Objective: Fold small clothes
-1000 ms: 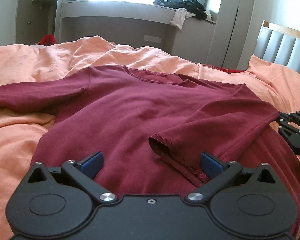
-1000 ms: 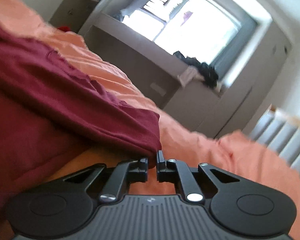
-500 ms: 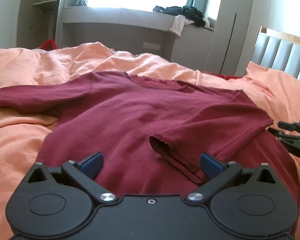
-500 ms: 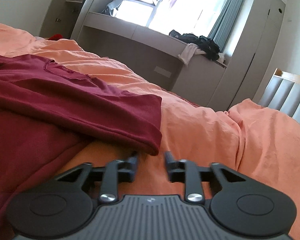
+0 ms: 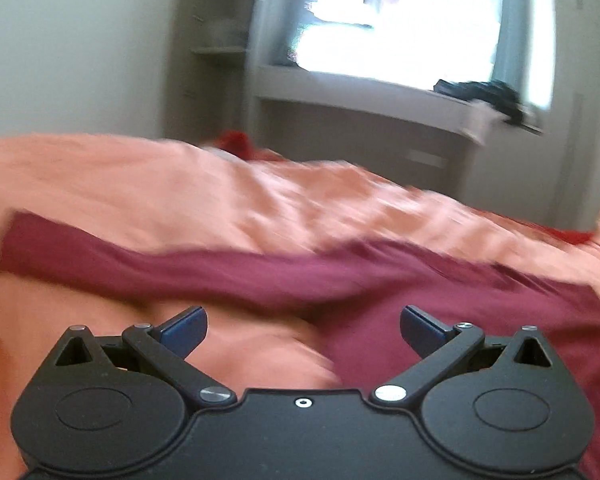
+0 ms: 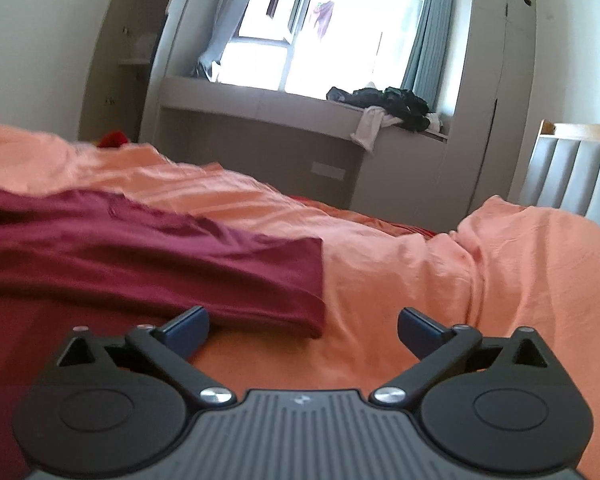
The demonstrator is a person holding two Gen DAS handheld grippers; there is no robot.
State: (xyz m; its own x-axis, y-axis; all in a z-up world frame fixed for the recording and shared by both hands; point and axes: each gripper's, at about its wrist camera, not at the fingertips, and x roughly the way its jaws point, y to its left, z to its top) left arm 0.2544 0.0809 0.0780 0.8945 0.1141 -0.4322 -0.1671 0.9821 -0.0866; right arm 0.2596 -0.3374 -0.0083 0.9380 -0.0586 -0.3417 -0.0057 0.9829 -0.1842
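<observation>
The left gripper (image 5: 302, 330) has its jaws spread wide, and nothing is between them. Its view is strongly blurred, so fine details are hard to read. In front of it the maroon long-sleeved top (image 5: 440, 304) lies on the orange duvet (image 5: 220, 196). One sleeve (image 5: 148, 264) stretches out to the left across the cover, but its cuff end is smeared and not clear. The body of the garment runs out of the picture at the right and under the gripper housing.

The right gripper (image 6: 303, 330) is also wide open and holds nothing. Just ahead of its left finger is the folded edge of the top (image 6: 220, 276), which lies flat on the duvet (image 6: 500, 272). The rest of the garment is cut off at the left and bottom.

Behind the bed there is a window bench (image 6: 284, 108) with a pile of dark clothes (image 6: 384, 104). A grey padded headboard (image 6: 572, 172) is partly seen at the right edge.
</observation>
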